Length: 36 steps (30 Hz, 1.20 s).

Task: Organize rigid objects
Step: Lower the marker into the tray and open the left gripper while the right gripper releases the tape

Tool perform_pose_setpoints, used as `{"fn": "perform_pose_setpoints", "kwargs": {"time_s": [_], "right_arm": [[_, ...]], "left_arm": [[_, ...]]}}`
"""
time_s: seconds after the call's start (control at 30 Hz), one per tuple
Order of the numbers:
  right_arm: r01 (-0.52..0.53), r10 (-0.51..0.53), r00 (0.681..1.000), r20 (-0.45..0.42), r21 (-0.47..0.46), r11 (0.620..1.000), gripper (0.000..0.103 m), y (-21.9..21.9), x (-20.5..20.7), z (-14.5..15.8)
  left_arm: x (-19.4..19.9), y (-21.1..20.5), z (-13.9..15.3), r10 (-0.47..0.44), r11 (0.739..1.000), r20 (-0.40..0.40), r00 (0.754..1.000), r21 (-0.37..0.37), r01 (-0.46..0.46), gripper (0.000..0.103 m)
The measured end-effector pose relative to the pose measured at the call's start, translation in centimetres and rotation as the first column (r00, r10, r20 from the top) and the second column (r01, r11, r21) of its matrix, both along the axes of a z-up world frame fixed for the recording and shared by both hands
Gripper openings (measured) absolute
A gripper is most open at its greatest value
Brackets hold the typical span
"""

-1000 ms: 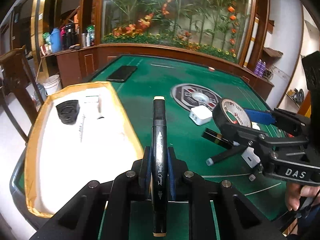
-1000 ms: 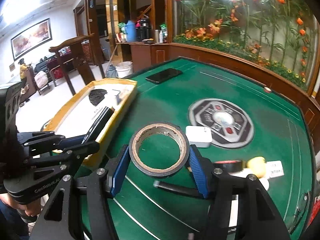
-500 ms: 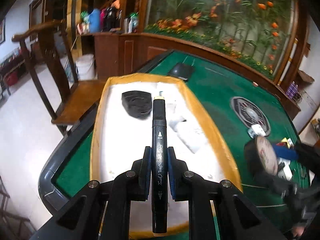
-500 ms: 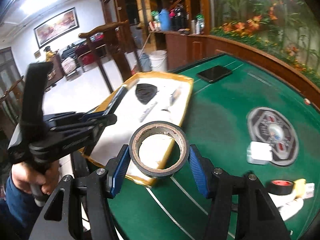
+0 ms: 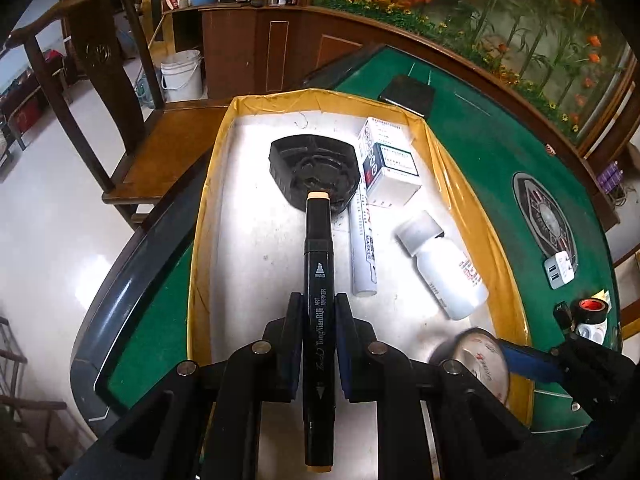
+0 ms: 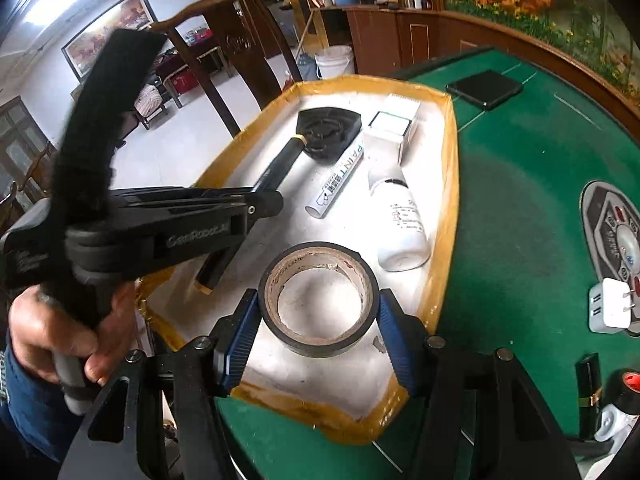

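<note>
My left gripper (image 5: 318, 312) is shut on a black art marker (image 5: 318, 264) and holds it over the yellow-rimmed white tray (image 5: 208, 184), its tip near a black plastic piece (image 5: 312, 164). My right gripper (image 6: 318, 312) is shut on a black tape roll (image 6: 318, 300) above the tray's near end (image 6: 448, 184). In the tray lie a white paint marker (image 5: 362, 248), a white bottle (image 5: 448, 264) and a white box (image 5: 390, 168). The right wrist view shows the left gripper (image 6: 256, 200) with the marker (image 6: 280, 164), gripped by a hand (image 6: 52, 332).
The tray sits on a green table (image 6: 520, 184). On the felt lie a dark phone (image 6: 484, 88), a white charger (image 6: 608, 308), a red-cored tape roll (image 5: 592, 308) and a round emblem (image 5: 548, 216). A wooden chair (image 5: 100, 80) and a white bucket (image 5: 182, 76) stand beyond the table's edge.
Both grippers swung left from the middle of the table to above the tray and dipped lower. The marker and the tape roll stayed gripped.
</note>
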State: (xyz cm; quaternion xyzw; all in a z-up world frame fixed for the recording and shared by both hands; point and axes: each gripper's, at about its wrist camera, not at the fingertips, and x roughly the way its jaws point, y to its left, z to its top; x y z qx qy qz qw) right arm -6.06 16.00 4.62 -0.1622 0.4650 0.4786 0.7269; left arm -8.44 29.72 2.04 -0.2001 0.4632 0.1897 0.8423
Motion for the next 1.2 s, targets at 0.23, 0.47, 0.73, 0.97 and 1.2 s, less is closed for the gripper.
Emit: {"fn": "perform_pose_setpoints", "kwargs": {"time_s": [0.23, 0.47, 0.73, 0.97, 1.2], "right_arm": [[0.004, -0.004, 1.000, -0.008, -0.013, 1.000, 0.058, 0.8, 0.2, -0.5], [0.008, -0.009, 1.000, -0.022, -0.019, 1.000, 0.058, 1.5, 0.5, -0.7], [0.019, -0.020, 1.000, -0.016, -0.060, 0.998, 0.058, 3.6, 1.1, -1.1], [0.045, -0.045, 0.999, 0.010, -0.076, 0.996, 0.058, 4.7, 1.7, -1.3], [0.069, -0.064, 0.996, 0.056, -0.082, 0.994, 0.058, 5.8, 2.3, -1.5]], "left_arm": [[-0.6, 1.2, 0.1, 0.047, 0.999, -0.018, 0.999, 0.001, -0.047, 0.015], [1.2, 2.6, 0.1, 0.084, 0.996, -0.064, 0.994, 0.016, -0.083, 0.015], [4.1, 5.3, 0.2, 0.118, 0.993, -0.100, 0.988, -0.006, -0.119, 0.015], [6.3, 7.1, 0.0, 0.120, 0.993, -0.088, 0.989, -0.006, -0.121, 0.015], [6.2, 6.9, 0.1, 0.098, 0.995, -0.038, 0.994, 0.009, -0.098, 0.017]]}}
